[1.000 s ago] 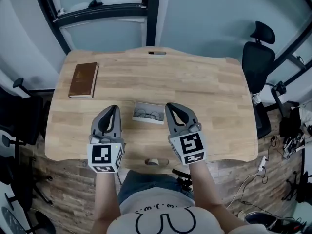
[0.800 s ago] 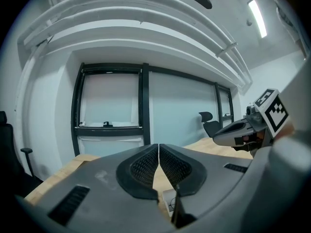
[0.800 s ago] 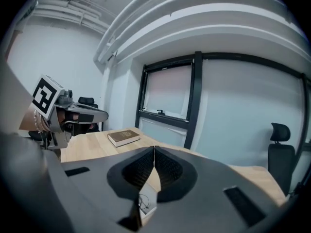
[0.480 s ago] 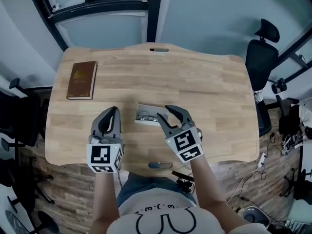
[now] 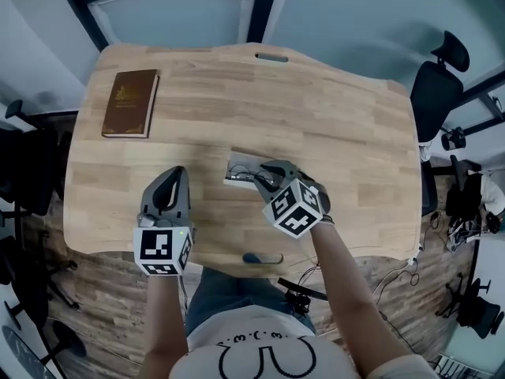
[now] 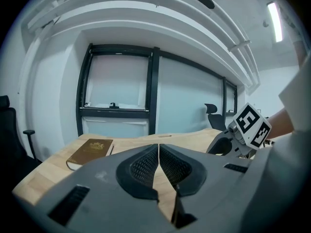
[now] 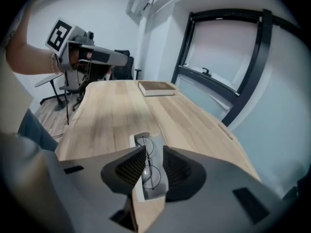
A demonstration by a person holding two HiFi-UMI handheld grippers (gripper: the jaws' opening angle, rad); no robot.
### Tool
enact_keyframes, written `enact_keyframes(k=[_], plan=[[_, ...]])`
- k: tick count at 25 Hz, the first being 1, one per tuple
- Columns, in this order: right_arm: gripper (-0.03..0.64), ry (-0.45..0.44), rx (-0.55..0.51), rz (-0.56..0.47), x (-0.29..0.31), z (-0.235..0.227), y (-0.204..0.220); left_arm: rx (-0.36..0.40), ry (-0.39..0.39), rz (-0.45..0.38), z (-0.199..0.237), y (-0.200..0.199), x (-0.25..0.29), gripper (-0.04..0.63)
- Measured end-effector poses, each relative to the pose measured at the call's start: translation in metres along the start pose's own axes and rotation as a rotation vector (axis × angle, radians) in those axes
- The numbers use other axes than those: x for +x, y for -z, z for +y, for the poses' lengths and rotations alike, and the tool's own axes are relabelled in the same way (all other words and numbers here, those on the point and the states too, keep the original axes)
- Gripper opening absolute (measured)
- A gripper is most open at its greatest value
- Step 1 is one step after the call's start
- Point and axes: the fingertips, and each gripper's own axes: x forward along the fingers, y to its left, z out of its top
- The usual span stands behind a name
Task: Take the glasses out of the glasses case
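Head view: light wooden table (image 5: 339, 125). A brown hardback book (image 5: 130, 103) lies at its far left corner, well apart from the work. An open, pale grey, rectangular glasses case (image 5: 239, 166) sits near the front middle. The right gripper (image 5: 263, 174) is tilted down over the case's right end. The left gripper (image 5: 179, 174) is to the left of the case and apart from it.

Left gripper view: jaws pressed together with nothing between them. Book and tabletop lie beyond.

Right gripper view: thin, dark, wire-rimmed round glasses (image 7: 147, 165) lie flat inside the case, in the gap between the jaws. The jaws are closing and the pads are not yet on the frame. One pad overlaps the case's side wall in this view.

Handling note, as judgement: the step reads as the approach to grasp.
- Tips should drop inside the case walls so that only wire is pinched, best at the bridge.
- Pressure should be light, since the frame looks easy to bend.
- The lift should be straight up.
- A light case may ride along; the idle left gripper could pin it.
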Motion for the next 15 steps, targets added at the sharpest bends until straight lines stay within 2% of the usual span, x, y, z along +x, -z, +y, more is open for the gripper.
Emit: enact_keyframes(k=[8,12,15], plan=[[0.164,-0.136,-0.151,0.178,0.040,0.015,0.021,-0.025,-0.038,0.028,0.019,0.014,-0.005,0.020],[0.163,-0.168,-0.261,0.269,0.054,0.019,0.032,-0.031,-0.053,0.034,0.026,0.016,-0.006,0.020],[0.146,-0.179,-0.288,0.315,0.062,0.019,0.037,-0.036,-0.060,0.038,0.031,0.019,-0.007,0.020]])
